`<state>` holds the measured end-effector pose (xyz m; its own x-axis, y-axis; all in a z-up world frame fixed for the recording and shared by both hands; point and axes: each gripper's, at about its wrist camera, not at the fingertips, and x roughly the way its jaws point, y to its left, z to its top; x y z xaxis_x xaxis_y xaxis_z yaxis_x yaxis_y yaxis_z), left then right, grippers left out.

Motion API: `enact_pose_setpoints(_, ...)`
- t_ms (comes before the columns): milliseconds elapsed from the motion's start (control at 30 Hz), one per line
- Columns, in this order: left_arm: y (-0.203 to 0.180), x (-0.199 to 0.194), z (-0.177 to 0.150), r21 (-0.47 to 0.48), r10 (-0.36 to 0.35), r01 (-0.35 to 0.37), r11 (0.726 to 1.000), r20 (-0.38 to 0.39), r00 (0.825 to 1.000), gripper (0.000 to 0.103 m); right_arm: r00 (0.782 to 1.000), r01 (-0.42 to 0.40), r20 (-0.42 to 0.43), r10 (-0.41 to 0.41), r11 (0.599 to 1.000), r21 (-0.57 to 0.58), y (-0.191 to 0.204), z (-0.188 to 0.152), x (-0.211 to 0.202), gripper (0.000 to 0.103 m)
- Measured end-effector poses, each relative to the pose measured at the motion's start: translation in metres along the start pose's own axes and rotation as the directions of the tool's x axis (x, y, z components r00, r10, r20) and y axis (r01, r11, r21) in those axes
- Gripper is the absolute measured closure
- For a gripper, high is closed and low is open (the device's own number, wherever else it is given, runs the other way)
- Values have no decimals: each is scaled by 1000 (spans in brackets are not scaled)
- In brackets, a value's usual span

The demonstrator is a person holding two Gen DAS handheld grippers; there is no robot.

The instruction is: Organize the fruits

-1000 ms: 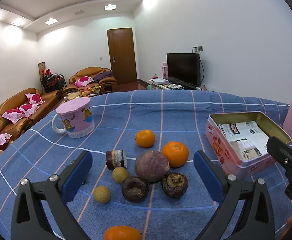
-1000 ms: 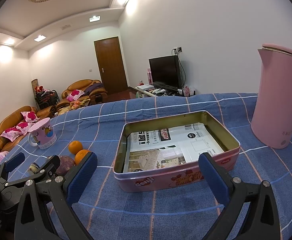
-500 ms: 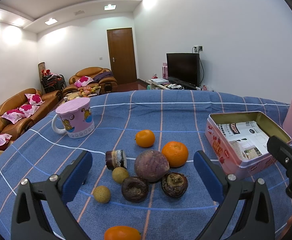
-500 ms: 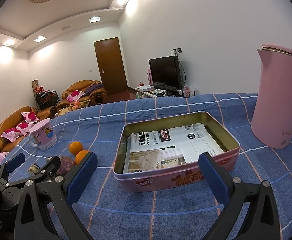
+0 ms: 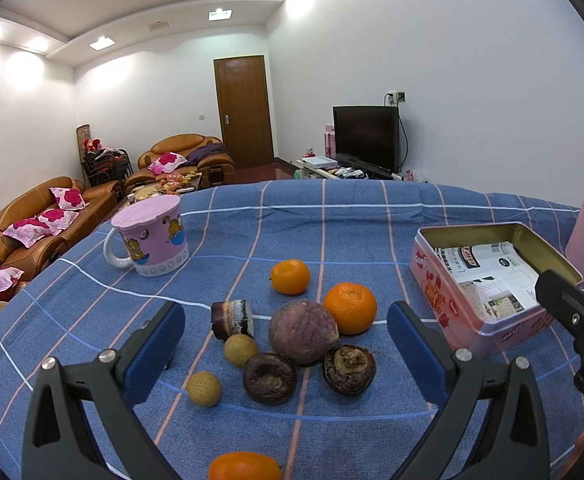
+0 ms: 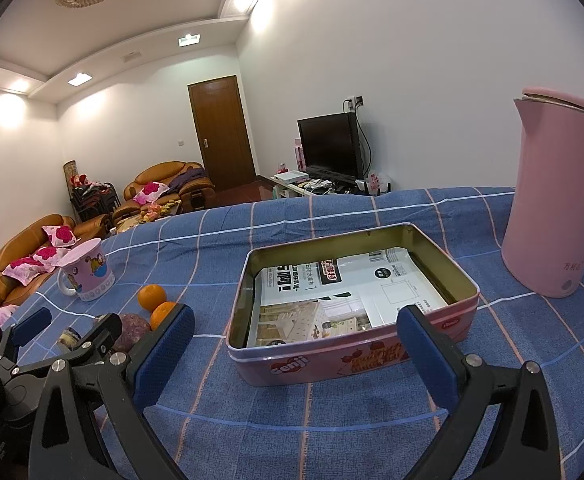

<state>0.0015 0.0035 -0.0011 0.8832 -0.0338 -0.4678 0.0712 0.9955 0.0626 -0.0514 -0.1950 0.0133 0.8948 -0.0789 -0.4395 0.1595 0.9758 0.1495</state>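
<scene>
Fruit lies in a cluster on the blue checked cloth in the left wrist view: two oranges [image 5: 348,308] [image 5: 290,276], a purple round fruit [image 5: 303,331], two dark mangosteen halves [image 5: 349,369] [image 5: 269,377], two small yellow-brown longans [image 5: 241,351] [image 5: 204,388], a dark cut piece [image 5: 232,319] and one more orange [image 5: 244,467] at the bottom edge. My left gripper [image 5: 282,344] hangs open just in front of the cluster. A pink tin [image 6: 447,332], paper-lined inside, stands to the right. My right gripper [image 6: 295,352] is open right before the tin's near wall.
A pink cartoon mug [image 5: 152,236] stands at the back left of the cloth. A tall pink kettle [image 6: 555,196] rises right of the tin. Beyond the table's far edge are brown sofas, a door and a television.
</scene>
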Motion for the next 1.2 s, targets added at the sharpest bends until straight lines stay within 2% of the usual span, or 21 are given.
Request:
enact_pose_setpoints(900, 0, 0, 0, 0, 1, -1, 1000, -1, 1000, 0, 1000, 0, -2, 0, 1000, 1, -2, 1, -1, 1)
enact_pose_setpoints(1100, 2, -1, -2, -15, -22, 22, 1000, 1, 1000, 0, 1000, 16, 15, -16, 999, -31, 3, 2, -1, 1)
enact_pose_setpoints(1200, 7, -3, -6, 5, -23, 23, 1000, -25, 999, 0, 999, 15, 31, -13, 999, -51, 6, 2, -4, 1)
